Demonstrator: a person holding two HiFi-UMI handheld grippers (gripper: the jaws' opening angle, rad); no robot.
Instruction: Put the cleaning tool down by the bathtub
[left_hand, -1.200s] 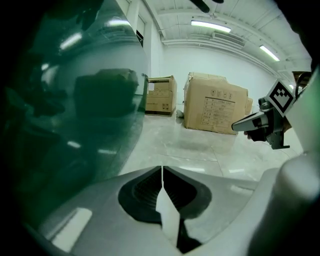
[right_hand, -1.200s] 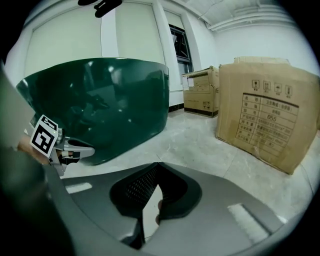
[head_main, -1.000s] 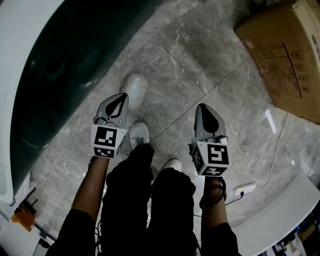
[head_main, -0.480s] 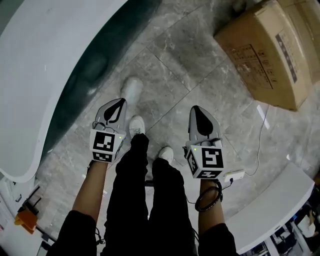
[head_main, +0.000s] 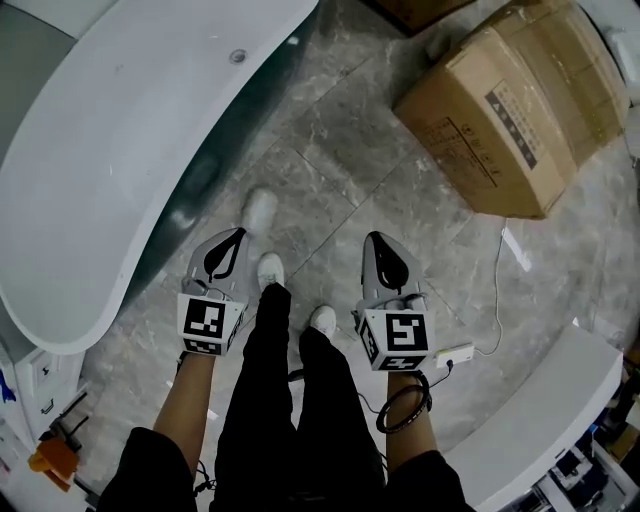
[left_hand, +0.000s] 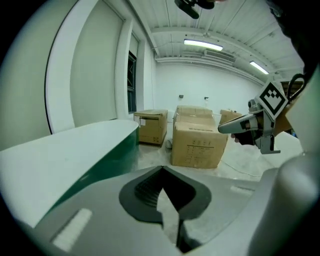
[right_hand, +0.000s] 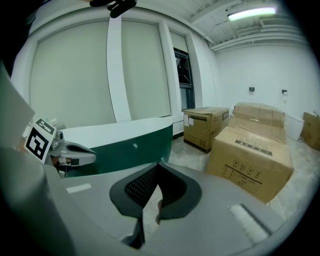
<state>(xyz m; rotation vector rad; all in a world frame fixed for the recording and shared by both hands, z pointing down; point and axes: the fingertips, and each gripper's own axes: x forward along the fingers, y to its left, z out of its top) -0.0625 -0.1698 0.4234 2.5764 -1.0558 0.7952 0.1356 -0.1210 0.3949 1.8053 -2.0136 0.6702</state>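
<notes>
The bathtub (head_main: 110, 170) has a white rim and a dark green side, and fills the left of the head view. On the grey floor beside it lies a small, blurred whitish object (head_main: 260, 210); what it is I cannot tell. My left gripper (head_main: 236, 232) hangs just short of that object, its jaws together and empty. My right gripper (head_main: 375, 236) is level with it to the right, also shut on nothing. In the left gripper view the pads (left_hand: 150, 190) meet at the tip, as they do in the right gripper view (right_hand: 145, 185).
A large cardboard box (head_main: 500, 100) stands on the floor at the upper right, with more boxes (left_hand: 150, 125) behind. A white cable and plug block (head_main: 455, 353) lie by the person's right foot. A white curved counter (head_main: 540, 420) is at the lower right.
The view has pulled back from the tub: more of its white rim shows and the box sits further left. Both grippers stay shut and have drifted slightly lower and closer together.
</notes>
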